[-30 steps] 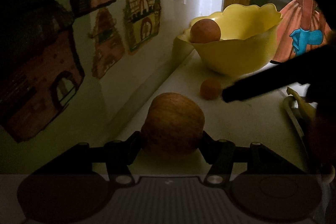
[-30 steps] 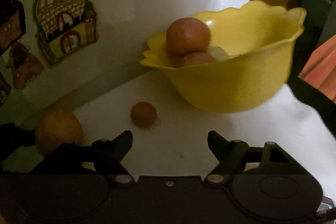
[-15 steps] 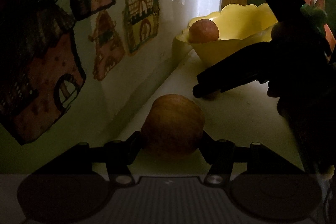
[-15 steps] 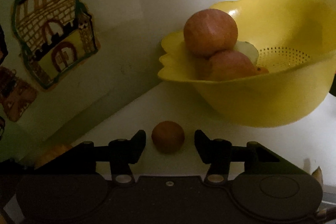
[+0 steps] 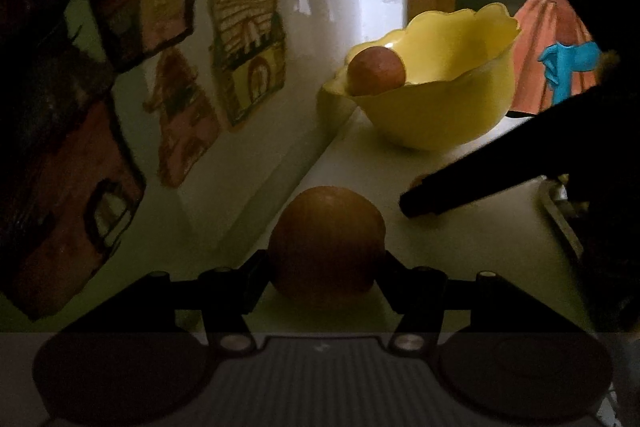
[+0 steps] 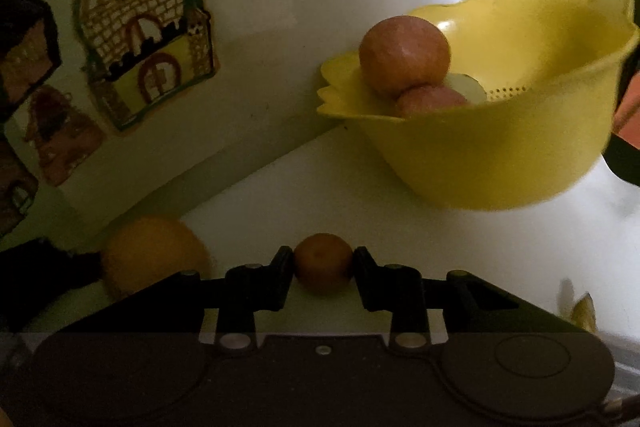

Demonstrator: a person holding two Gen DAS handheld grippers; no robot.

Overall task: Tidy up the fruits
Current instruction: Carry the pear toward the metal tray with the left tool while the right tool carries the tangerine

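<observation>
Now | left gripper (image 5: pixel 326 263) clamps orange (image 5: pixel 326 241) | right gripper (image 6: pixel 323 267) clamps tangerine (image 6: pixel 323 262), shows second bowl apple (image 6: pixel 430 101)

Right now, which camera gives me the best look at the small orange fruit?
The right wrist view: the small orange fruit sits centred and unobstructed between the right tool's fingers. In the left wrist view only a sliver shows, hidden behind the right tool's dark finger.

Right hand-held gripper (image 6: pixel 323 267) clamps small orange (image 6: pixel 323 262)

Black claw (image 6: pixel 323 269) (silver screws).
</observation>
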